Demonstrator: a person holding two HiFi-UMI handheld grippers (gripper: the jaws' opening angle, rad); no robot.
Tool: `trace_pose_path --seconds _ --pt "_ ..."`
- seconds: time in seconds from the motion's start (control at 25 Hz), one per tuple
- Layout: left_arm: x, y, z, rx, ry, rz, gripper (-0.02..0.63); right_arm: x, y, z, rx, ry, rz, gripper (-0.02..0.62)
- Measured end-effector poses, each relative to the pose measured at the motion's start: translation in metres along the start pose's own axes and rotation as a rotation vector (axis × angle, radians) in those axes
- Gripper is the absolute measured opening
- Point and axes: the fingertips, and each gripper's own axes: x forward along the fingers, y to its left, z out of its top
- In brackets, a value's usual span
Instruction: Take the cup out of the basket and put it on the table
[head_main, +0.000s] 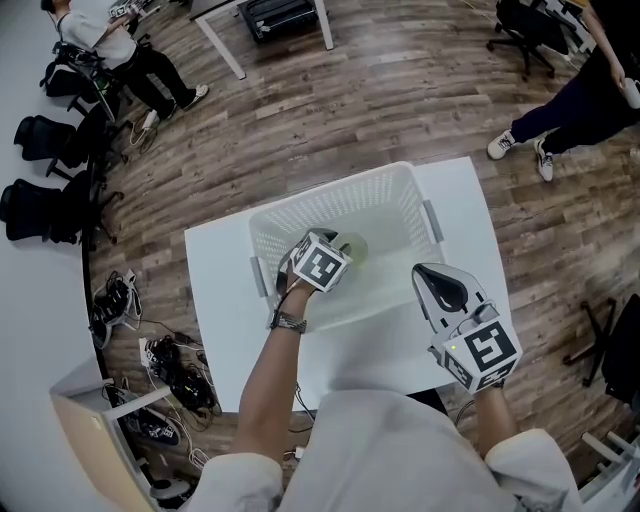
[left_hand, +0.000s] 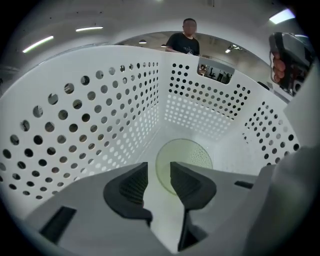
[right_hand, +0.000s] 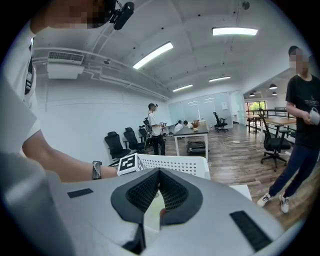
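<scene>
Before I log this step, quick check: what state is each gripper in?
Left gripper: open, holding nothing; the cup lies ahead of its jaws in the basket.
Right gripper: shut, holding nothing.

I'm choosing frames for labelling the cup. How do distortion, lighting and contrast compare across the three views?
Head view: evenly lit, sharp, edges mildly bent. Left gripper view: heavy fisheye with black corners, the basket walls bow, and the pale green cup barely stands out from the white. Right gripper view: same fisheye, ceiling lights glare brightly, no cup shown.
</scene>
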Motion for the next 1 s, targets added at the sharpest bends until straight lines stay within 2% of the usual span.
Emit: trace_pose_path --seconds 0.2,0.4,0.72,1.0 --pt "0.003 -0.006 0.000 -0.002 0.023 -0.015 0.135 -0.005 -0.002 -0.003 0.003 0.003 -0.007 0.017" --pt "0.005 -0.005 0.000 -0.020 0.044 -0.004 0.036 -0.006 -0.006 -0.004 0.006 0.007 -0.007 0.017" --pt "0.000 -0.004 0.001 -0.005 0.047 0.018 0.027 -0.009 -0.004 -0.003 0.001 0.004 0.000 0.017" --pt "-0.030 0.006 0.020 0.022 -0.018 0.082 0.025 -0.012 0.000 0.003 -0.006 -0.005 0.008 0.017"
